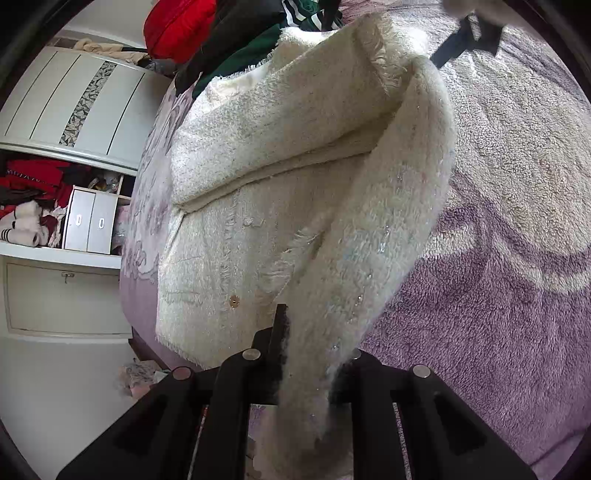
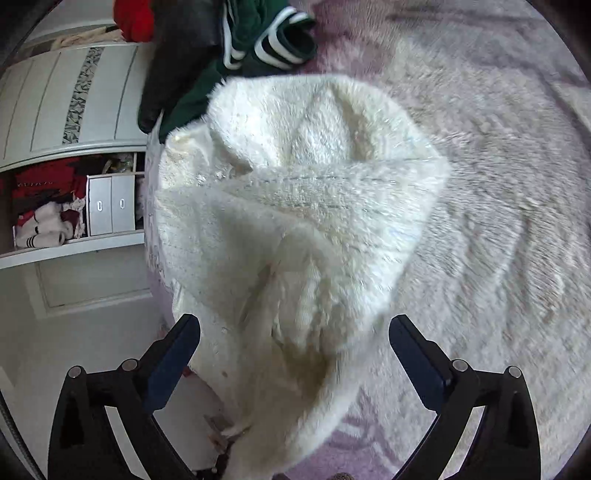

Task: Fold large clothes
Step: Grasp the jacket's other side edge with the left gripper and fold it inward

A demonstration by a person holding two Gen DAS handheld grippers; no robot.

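Cream fuzzy jacket (image 1: 295, 206) lies half folded on a purple plush blanket (image 1: 498, 258) that covers the bed, its fringed hem toward the bed's left edge and one small round button (image 1: 233, 301) showing on the front panel. A long strip of the jacket, a sleeve or front edge, rises off the pile and runs down into the left gripper (image 1: 306, 369), whose jaws are closed tight on that strip, the fabric bunched between the black pads. In the right wrist view the jacket (image 2: 295, 229) bulges up directly ahead of the right gripper (image 2: 293, 350); its jaws stand wide apart, one finger on each side of the drooping fabric, and the pads do not press on it. That view is blurred. Beyond the jacket, at the far end of the bed, sits a heap of other clothes: a green garment with white stripes (image 2: 273, 40), something black, something red (image 1: 177, 29). A white wardrobe (image 1: 66, 110) with open shelves of clothes stands to the left.
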